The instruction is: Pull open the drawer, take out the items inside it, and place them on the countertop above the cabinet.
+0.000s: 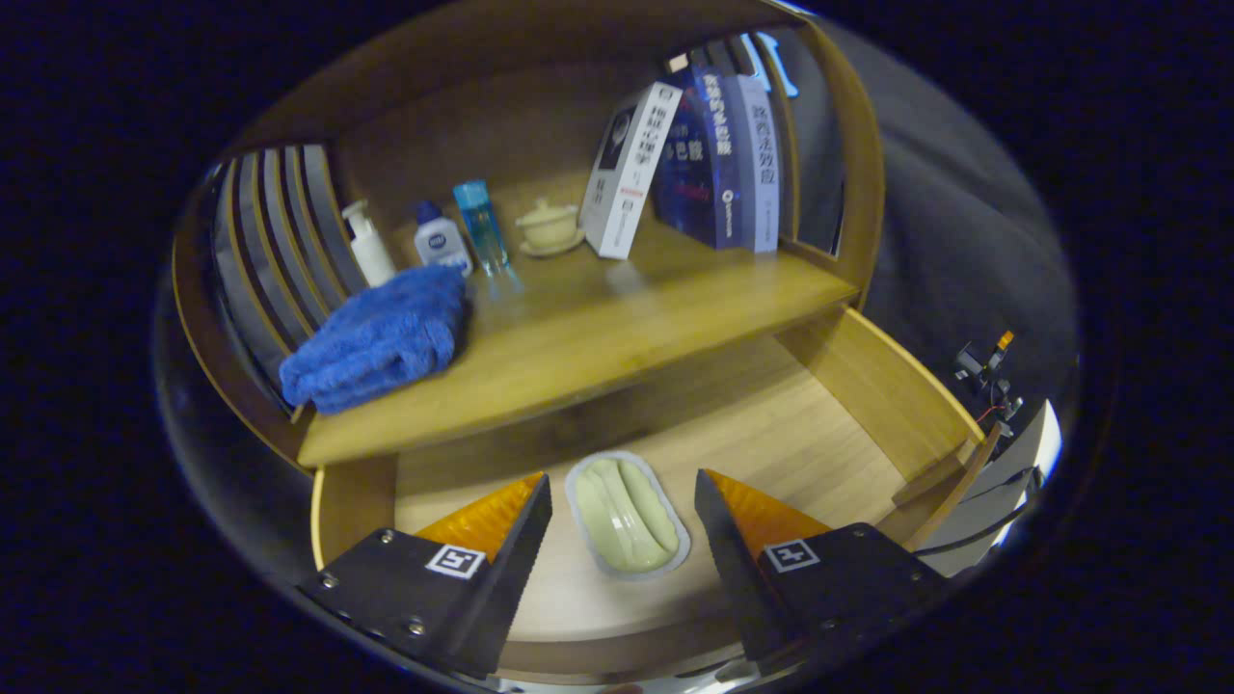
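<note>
Below, pale green soap dish (627, 518) between spread fingers (521, 525).

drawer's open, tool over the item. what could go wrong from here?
1. The tool is open around the pale dish, which lies flat in the drawer; its fingers may slide off the low rim.
2. The countertop already holds a blue towel, bottles and books, so placing could knock one.

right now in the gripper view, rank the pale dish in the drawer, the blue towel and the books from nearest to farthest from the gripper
1. Pale dish, on the drawer floor between the open gripper fingers.
2. Blue towel, on the countertop, beyond the fingers to the left.
3. Books, upright at the countertop's back right.
</note>
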### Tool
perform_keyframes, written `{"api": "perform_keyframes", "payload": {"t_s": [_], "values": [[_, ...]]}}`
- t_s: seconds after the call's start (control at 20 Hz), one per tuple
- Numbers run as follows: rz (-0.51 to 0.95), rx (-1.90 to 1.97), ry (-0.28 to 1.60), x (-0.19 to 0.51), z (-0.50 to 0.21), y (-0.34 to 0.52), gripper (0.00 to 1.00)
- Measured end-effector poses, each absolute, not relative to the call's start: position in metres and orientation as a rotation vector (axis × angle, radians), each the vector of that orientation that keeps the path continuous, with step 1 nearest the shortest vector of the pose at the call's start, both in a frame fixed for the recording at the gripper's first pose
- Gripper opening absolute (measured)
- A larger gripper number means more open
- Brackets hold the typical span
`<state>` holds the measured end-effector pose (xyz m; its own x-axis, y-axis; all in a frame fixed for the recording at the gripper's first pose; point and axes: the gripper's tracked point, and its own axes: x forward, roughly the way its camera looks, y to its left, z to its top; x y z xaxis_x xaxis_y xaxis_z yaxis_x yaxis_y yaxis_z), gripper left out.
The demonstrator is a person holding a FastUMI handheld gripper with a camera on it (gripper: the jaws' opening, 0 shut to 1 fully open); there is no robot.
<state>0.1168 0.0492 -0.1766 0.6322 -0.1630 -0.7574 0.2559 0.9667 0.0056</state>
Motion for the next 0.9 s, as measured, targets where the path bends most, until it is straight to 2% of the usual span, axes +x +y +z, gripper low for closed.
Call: {"api": "perform_keyframes", "payload": {"t_s": [0.1, 0.15, 0.35, 0.6, 0.7, 0.85, 0.9], "values": [[-0.227, 0.097, 0.904, 0.119, -0.189, 0.053, 0.90], [-0.223, 0.091, 0.931, 0.118, -0.198, 0.054, 0.86], [-0.199, 0.071, 1.007, 0.114, -0.223, 0.055, 0.86], [-0.204, 0.062, 1.017, 0.116, -0.231, 0.050, 0.83], [-0.193, 0.028, 1.100, 0.105, -0.240, 0.047, 0.63], [-0.197, 0.005, 1.081, 0.109, -0.241, 0.046, 0.57], [-0.201, 0.018, 1.050, 0.113, -0.241, 0.046, 0.50]]}}
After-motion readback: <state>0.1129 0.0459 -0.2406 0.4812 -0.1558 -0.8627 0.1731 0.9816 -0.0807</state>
